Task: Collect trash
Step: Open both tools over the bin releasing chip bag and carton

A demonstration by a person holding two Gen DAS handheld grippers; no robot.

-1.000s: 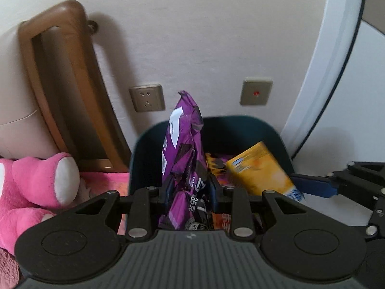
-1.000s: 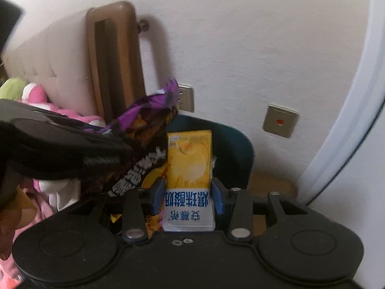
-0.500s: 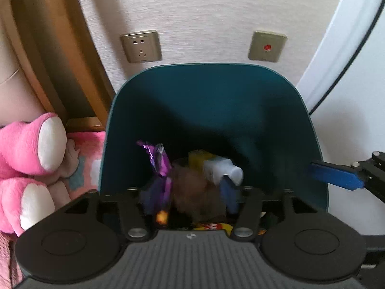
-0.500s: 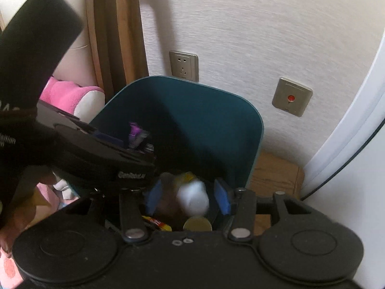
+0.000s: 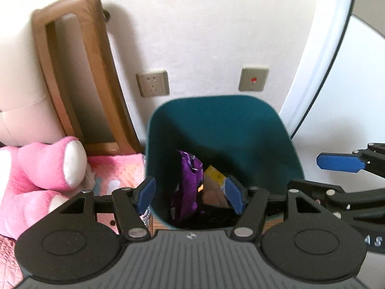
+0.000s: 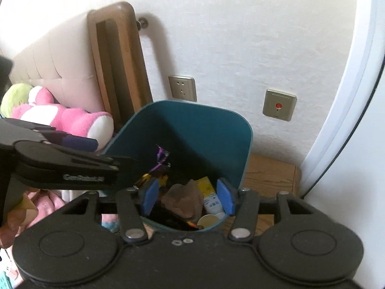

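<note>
We record: left hand-held gripper (image 5: 190, 193) and right hand-held gripper (image 6: 188, 197), jaws opening, nothing gripped. Purple wrapper (image 5: 189, 171) and yellow carton (image 6: 208, 193), print unreadable, lie inside the teal bin (image 6: 192, 130).

The teal bin (image 5: 252, 130) is standing open-topped, giving clear access from above; behind it the wall (image 5: 204, 36) is blocking, left of it the wooden headboard frame (image 5: 79, 72) and pink plush toy (image 5: 48, 168) are crowding.
</note>
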